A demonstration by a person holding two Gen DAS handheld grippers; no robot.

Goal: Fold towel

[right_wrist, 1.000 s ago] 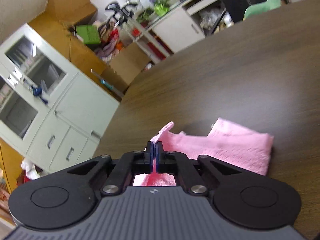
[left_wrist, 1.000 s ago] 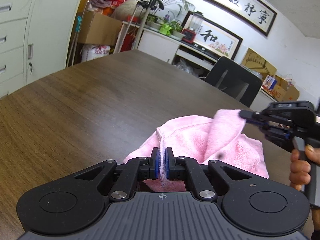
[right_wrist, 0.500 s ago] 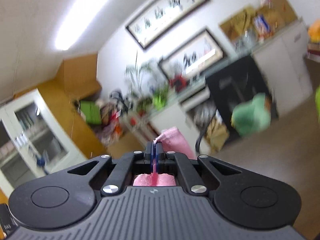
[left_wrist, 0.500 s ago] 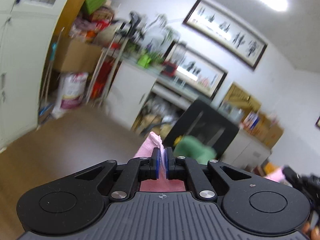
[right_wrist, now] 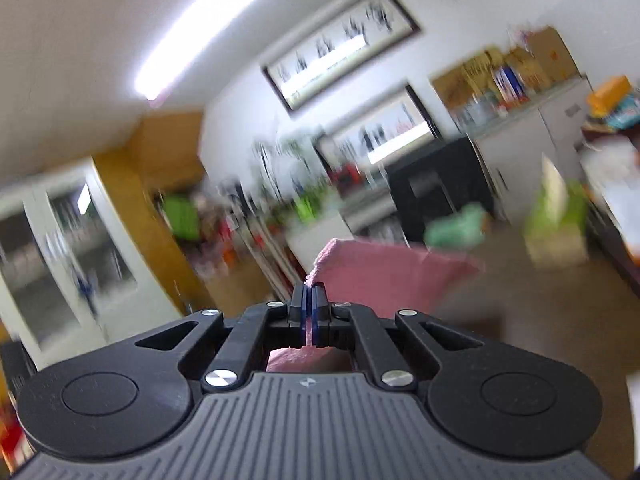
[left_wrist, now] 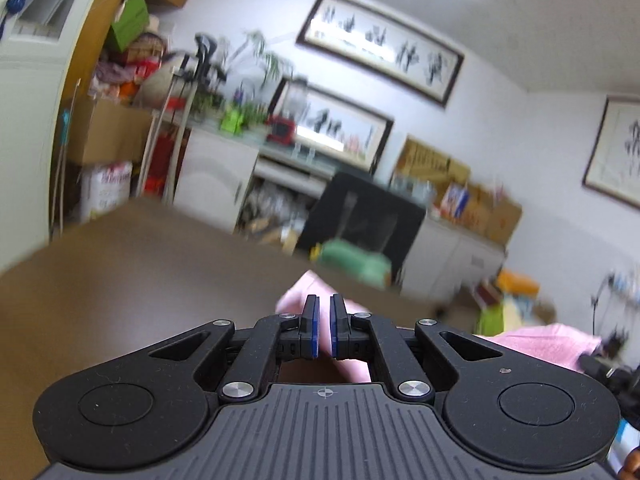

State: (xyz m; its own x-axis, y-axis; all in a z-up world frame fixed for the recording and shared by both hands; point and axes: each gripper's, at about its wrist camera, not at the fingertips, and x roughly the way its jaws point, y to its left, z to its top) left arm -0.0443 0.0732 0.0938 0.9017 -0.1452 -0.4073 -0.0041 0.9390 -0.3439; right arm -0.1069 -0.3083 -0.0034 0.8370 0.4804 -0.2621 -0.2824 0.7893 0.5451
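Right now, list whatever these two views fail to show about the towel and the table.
- Left wrist view: most of the pink towel is hidden behind the left gripper; its lower edge cannot be seen.
- Right wrist view: the towel is motion-blurred, so its folds are unreadable; the right gripper covers its pinched corner.
- Both views: the table is smeared; whether the towel touches it is unclear.

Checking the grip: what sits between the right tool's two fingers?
An edge of the pink towel is pinched between the fingers of the right tool; the right wrist view shows it.
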